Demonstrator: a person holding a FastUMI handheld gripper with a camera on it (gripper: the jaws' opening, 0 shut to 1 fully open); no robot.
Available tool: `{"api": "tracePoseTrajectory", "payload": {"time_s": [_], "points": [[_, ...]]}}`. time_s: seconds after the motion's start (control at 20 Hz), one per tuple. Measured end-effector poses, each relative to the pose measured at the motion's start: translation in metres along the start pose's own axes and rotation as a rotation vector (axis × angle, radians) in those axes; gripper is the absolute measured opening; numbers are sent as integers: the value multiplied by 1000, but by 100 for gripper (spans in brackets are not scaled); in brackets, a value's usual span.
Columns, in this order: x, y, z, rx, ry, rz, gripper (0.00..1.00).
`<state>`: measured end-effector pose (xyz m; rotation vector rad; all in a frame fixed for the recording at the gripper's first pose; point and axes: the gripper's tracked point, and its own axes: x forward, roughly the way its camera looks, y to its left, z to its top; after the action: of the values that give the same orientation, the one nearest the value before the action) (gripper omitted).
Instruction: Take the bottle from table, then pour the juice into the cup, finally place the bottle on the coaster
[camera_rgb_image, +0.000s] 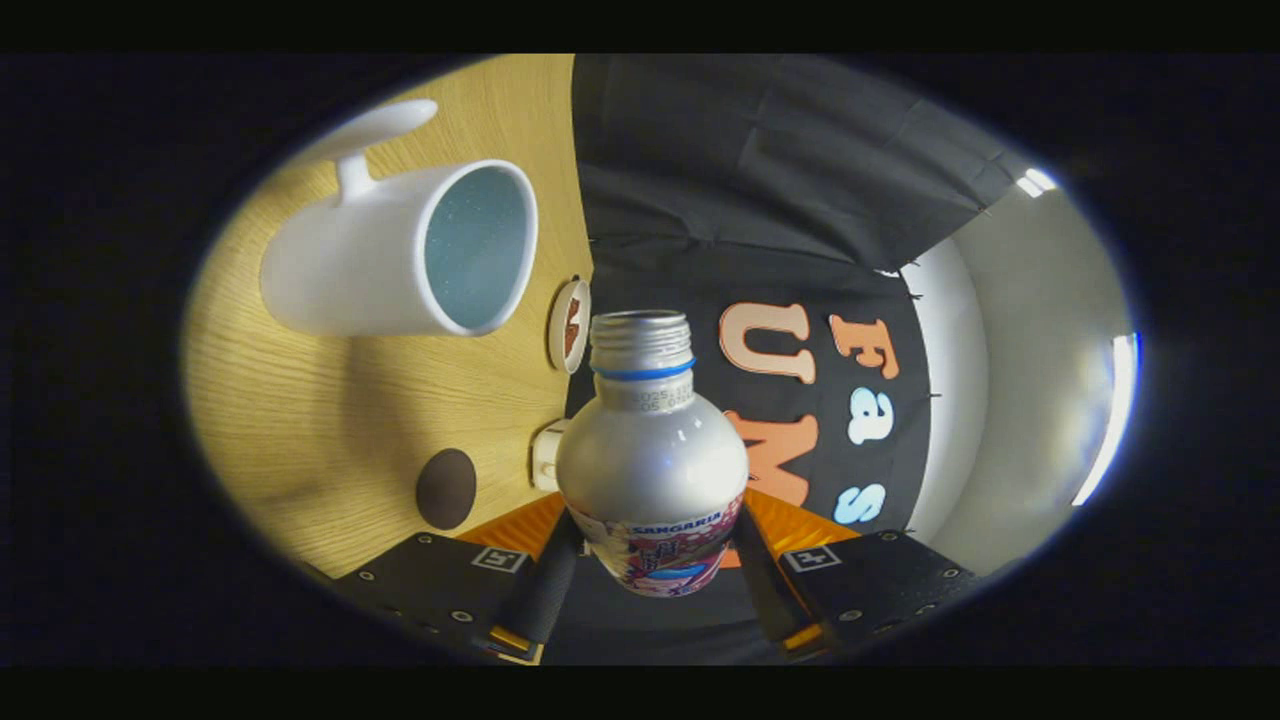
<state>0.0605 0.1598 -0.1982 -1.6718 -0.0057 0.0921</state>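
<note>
While both fingers press against its lower body, the gripper (652, 560) holds the bottle (650, 455), whose open mouth points ahead. Beyond it the white cup (400, 255) stands on the wooden table (300, 420), with a round coaster (568, 325) near its rim and a dark disc (446, 488) close to the fingers.

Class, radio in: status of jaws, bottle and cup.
Gripper jaws shut on bottle, cap off. Bottle tipped toward cup, mouth short of rim. Coaster beside bottle, nothing between.
</note>
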Motion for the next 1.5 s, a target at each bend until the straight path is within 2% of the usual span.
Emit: {"api": "tracePoseTrajectory", "payload": {"time_s": [0.65, 1.5], "points": [[3, -12, 4, -90, -31, -25, 77], [9, -25, 8, -138, -64, -57, 77]]}}
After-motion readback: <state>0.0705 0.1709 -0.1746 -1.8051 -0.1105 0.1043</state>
